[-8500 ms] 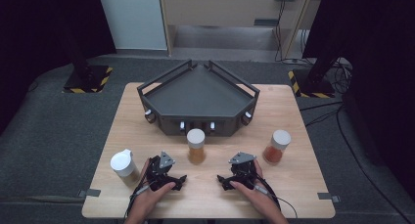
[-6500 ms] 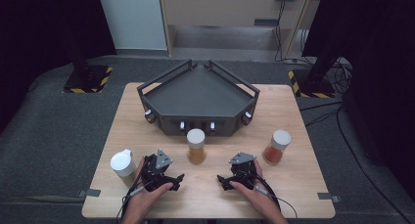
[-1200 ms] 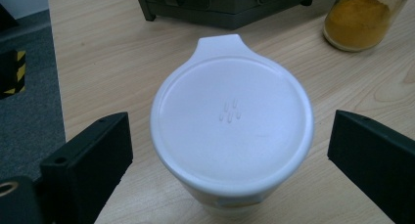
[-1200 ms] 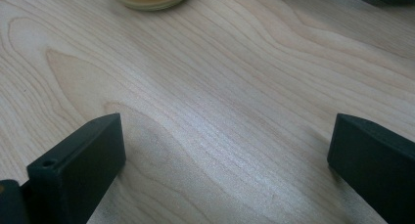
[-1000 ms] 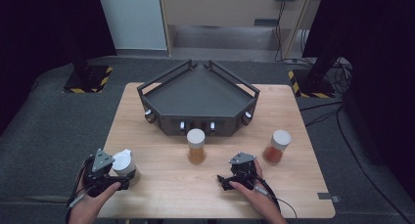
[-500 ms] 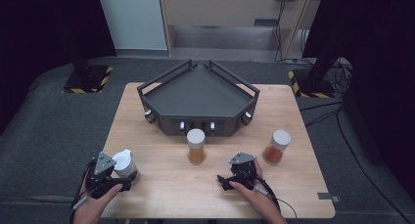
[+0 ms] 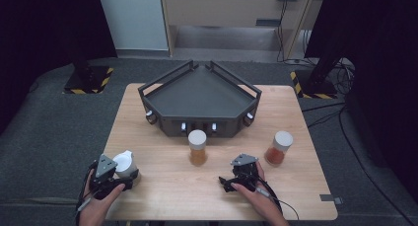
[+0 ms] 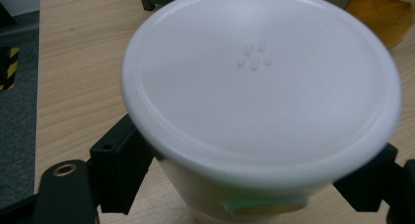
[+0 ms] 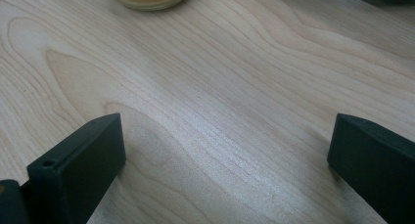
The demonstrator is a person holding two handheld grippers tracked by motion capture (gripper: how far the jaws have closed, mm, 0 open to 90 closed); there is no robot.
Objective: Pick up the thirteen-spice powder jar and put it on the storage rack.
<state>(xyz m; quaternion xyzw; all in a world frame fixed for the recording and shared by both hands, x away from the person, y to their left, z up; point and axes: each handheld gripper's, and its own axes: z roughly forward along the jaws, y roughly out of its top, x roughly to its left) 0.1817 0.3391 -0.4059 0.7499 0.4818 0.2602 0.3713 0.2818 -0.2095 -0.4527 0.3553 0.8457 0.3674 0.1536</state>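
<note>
White-lidded jar (image 7: 126,163) is sitting at the wooden table's (image 7: 162,201) left front corner; left gripper (image 7: 118,178), jaws just closing, is clasping it. Right gripper (image 7: 227,182) is resting wide open, holding nothing.

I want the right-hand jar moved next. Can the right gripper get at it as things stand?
Probably yes. The right gripper rests open on the table, and the jar stands just ahead to its right, with bare wood between them.
</note>
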